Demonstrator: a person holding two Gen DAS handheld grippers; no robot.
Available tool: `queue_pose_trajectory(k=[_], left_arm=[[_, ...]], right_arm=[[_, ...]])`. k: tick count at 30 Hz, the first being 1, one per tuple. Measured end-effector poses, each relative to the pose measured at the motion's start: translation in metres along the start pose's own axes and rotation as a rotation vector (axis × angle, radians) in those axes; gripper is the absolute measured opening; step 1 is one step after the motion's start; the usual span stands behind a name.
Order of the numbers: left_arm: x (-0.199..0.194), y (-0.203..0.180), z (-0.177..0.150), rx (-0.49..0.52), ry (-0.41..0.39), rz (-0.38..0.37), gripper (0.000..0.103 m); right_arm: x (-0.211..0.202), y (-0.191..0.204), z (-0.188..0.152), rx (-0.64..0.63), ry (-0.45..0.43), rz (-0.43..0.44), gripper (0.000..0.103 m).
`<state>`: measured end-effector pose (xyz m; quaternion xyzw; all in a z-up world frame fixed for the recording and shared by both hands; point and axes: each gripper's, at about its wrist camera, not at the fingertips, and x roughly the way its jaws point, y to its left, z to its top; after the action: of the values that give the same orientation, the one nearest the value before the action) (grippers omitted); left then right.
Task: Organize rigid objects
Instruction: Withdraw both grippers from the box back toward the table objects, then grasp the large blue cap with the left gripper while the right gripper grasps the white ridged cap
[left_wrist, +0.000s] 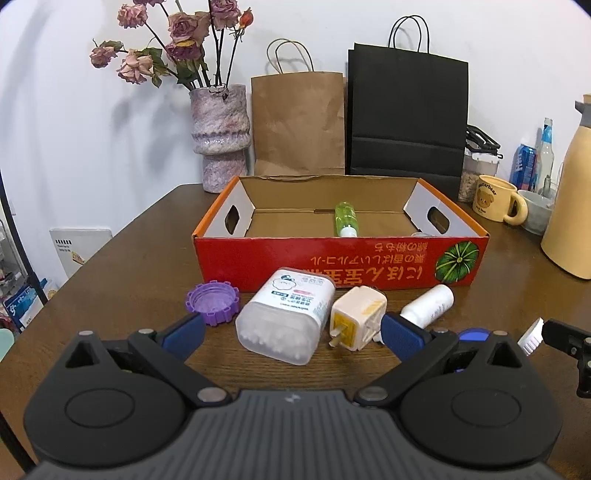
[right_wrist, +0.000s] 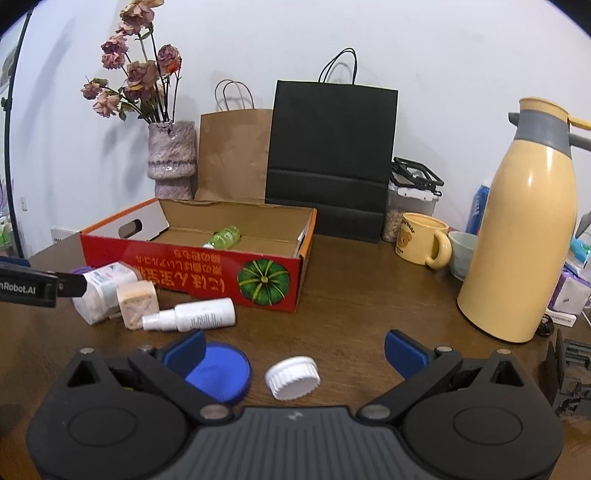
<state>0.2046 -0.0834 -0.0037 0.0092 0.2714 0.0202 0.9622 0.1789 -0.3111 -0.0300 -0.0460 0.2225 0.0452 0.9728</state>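
Note:
A red cardboard box (left_wrist: 332, 258) (right_wrist: 192, 269) stands open on the brown table with a green bottle (left_wrist: 345, 218) (right_wrist: 223, 236) lying inside. In front of it lie a purple cap (left_wrist: 212, 301), a cotton swab box (left_wrist: 286, 317) (right_wrist: 99, 291), a cream plug adapter (left_wrist: 356, 317) (right_wrist: 138, 302) and a white spray bottle (left_wrist: 428, 304) (right_wrist: 192, 314). My left gripper (left_wrist: 291, 336) is open, with the swab box and adapter between its fingers. My right gripper (right_wrist: 295, 349) is open over a white cap (right_wrist: 293, 376), beside a blue lid (right_wrist: 221, 371).
A vase of dried roses (left_wrist: 219, 136), a brown paper bag (left_wrist: 299, 122) and a black bag (left_wrist: 406, 114) stand behind the box. A yellow mug (right_wrist: 423, 238), a bowl (right_wrist: 461, 251) and a tall yellow thermos (right_wrist: 524, 236) stand to the right.

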Motion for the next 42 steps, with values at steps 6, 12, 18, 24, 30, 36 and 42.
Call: queue_pose_trajectory(k=[6, 12, 18, 24, 30, 36, 42], left_arm=[[-0.005, -0.01, -0.006, -0.004, 0.004, 0.001, 0.103], [-0.006, -0.023, -0.013, -0.017, 0.012, 0.002, 0.103], [-0.004, -0.037, -0.015, -0.014, 0.017, 0.0, 0.103], [0.001, -0.05, -0.017, -0.003, 0.025, -0.001, 0.103], [0.006, -0.059, -0.018, 0.002, 0.035, -0.004, 0.103], [0.01, -0.068, -0.019, 0.0, 0.047, -0.013, 0.103], [0.013, -0.083, -0.02, 0.012, 0.057, -0.03, 0.103]], right_arm=[[0.006, -0.011, -0.01, -0.024, 0.028, 0.012, 0.103], [0.016, -0.019, -0.012, -0.057, 0.046, 0.042, 0.103], [0.034, -0.023, -0.012, -0.065, 0.077, 0.102, 0.096], [0.05, -0.029, -0.012, -0.041, 0.104, 0.153, 0.079], [0.057, -0.038, -0.015, 0.03, 0.131, 0.247, 0.039], [0.048, -0.043, -0.015, 0.049, 0.085, 0.244, 0.039], [0.042, -0.052, -0.016, 0.054, 0.053, 0.225, 0.039]])
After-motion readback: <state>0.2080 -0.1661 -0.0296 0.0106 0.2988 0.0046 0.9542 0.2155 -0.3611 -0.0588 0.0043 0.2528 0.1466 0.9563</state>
